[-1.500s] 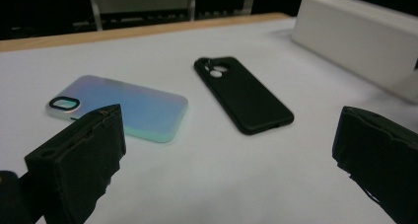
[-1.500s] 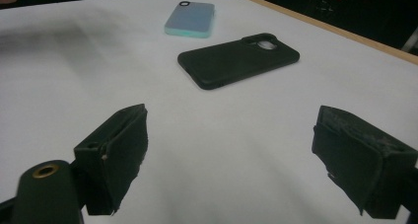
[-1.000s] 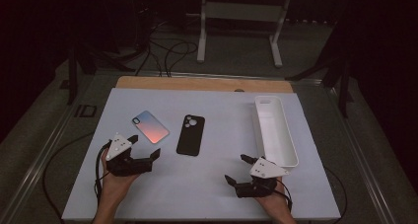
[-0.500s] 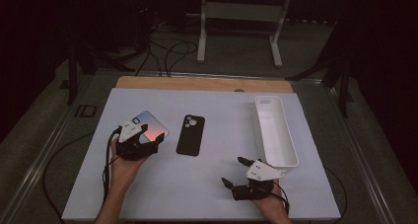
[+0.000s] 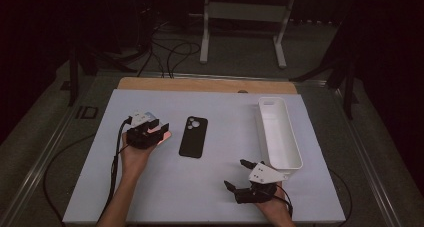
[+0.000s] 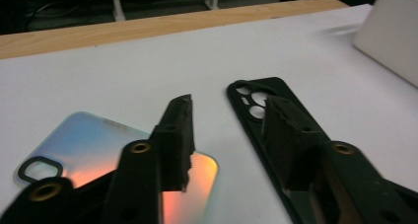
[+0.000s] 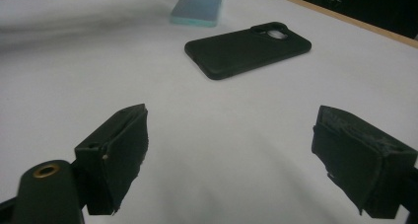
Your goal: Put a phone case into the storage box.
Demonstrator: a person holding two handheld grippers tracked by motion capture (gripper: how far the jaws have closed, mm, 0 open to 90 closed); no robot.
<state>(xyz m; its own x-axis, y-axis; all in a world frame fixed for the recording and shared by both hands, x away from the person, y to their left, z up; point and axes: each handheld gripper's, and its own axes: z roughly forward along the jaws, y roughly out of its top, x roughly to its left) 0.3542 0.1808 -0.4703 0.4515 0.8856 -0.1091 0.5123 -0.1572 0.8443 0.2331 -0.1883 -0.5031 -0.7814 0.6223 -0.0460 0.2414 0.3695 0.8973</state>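
1. The left gripper [image 5: 156,132] sits over the shiny phone case [image 6: 93,152]. Its jaws have just been closing, one on the case and one past its edge, not squeezing it.
2. The black phone case [image 5: 193,136] lies just beside.
3. The right gripper [image 5: 243,178] rests wide open near the white tray [image 5: 295,152].

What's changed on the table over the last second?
The left hand-held gripper moved up the table onto the iridescent phone case, and its jaws have just been closing, one now over the case, the other on the side toward the black phone case; no grip is visible. The right hand-held gripper, both cases and the white tray stayed put.
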